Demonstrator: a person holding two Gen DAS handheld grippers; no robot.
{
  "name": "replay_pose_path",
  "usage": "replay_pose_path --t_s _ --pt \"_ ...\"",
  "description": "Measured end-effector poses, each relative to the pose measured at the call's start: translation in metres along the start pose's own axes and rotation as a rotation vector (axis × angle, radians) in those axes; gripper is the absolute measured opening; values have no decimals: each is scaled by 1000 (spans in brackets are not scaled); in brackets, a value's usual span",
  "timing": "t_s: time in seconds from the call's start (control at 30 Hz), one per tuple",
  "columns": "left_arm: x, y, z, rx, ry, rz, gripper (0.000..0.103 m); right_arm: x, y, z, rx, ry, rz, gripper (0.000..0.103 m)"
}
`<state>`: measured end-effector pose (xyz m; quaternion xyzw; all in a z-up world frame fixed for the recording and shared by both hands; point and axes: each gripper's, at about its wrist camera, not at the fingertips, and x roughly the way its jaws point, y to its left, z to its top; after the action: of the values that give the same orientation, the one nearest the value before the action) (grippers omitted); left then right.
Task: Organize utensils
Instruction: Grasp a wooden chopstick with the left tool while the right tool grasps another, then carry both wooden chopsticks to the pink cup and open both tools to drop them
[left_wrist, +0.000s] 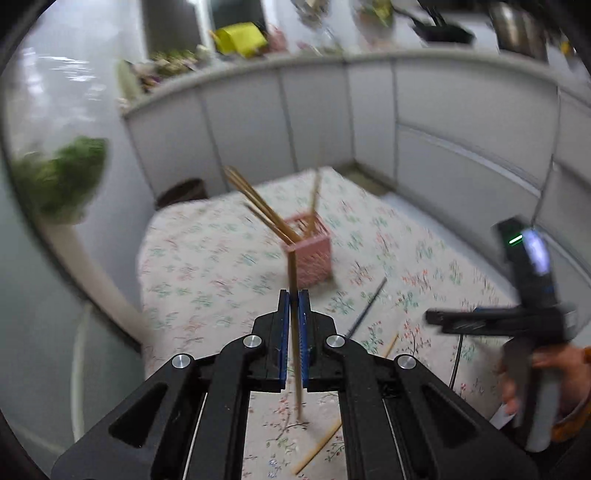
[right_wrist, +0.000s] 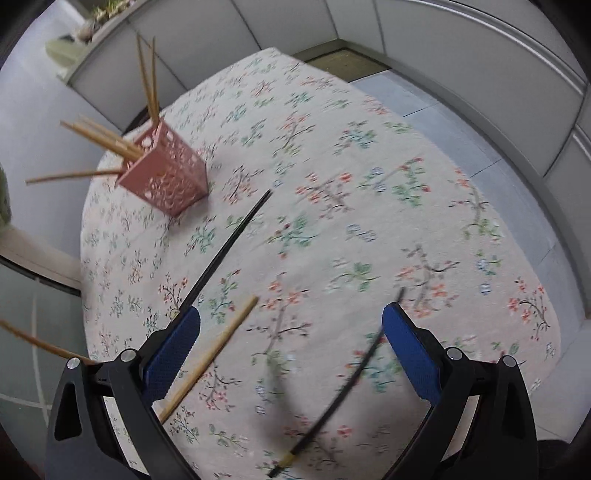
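My left gripper (left_wrist: 294, 314) is shut on a wooden chopstick (left_wrist: 295, 369), which stands almost upright between the blue pads above the table. Just beyond it a pink perforated holder (left_wrist: 312, 254) (right_wrist: 166, 177) holds several wooden chopsticks leaning out of it. My right gripper (right_wrist: 291, 350) hangs open over the cloth with nothing between its pads, and it also shows at the right of the left wrist view (left_wrist: 443, 319), held by a hand. Under it lie a black chopstick (right_wrist: 229, 247), a wooden chopstick (right_wrist: 210, 354) and a second black chopstick (right_wrist: 340, 387) with a light band near its end.
The round table wears a floral cloth (right_wrist: 332, 184). Grey cabinet panels (left_wrist: 443, 129) curve behind it, with cluttered shelves on top. A green plant (left_wrist: 62, 177) stands at the left. Another wooden chopstick (left_wrist: 317, 450) lies near the front edge.
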<state>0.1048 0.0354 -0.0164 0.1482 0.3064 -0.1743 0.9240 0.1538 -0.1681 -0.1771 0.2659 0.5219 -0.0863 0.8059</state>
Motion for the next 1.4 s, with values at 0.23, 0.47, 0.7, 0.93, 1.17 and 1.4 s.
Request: replay_pose_path --t_s 0.23,0.47,0.7,0.93,1.17,1.4 --pt "-59 26 10 -51 -142 80 4 45 40 -6 71 159 -128 96" --pt "-73 49 11 -125 -171 87 4 71 54 -18 97 210 -242 95" --pt "-78 59 5 -162 -180 76 4 63 46 -12 188 191 -306 54" --pt "-79 65 -1 -194 -173 51 4 62 59 -18 62 175 -291 13" --pt "-79 69 -7 -209 -152 36 4 40 47 -17 46 116 11 6" --pt "-77 66 -6 -233 -156 -9 4 -40 41 -1 -96 -140 157 6"
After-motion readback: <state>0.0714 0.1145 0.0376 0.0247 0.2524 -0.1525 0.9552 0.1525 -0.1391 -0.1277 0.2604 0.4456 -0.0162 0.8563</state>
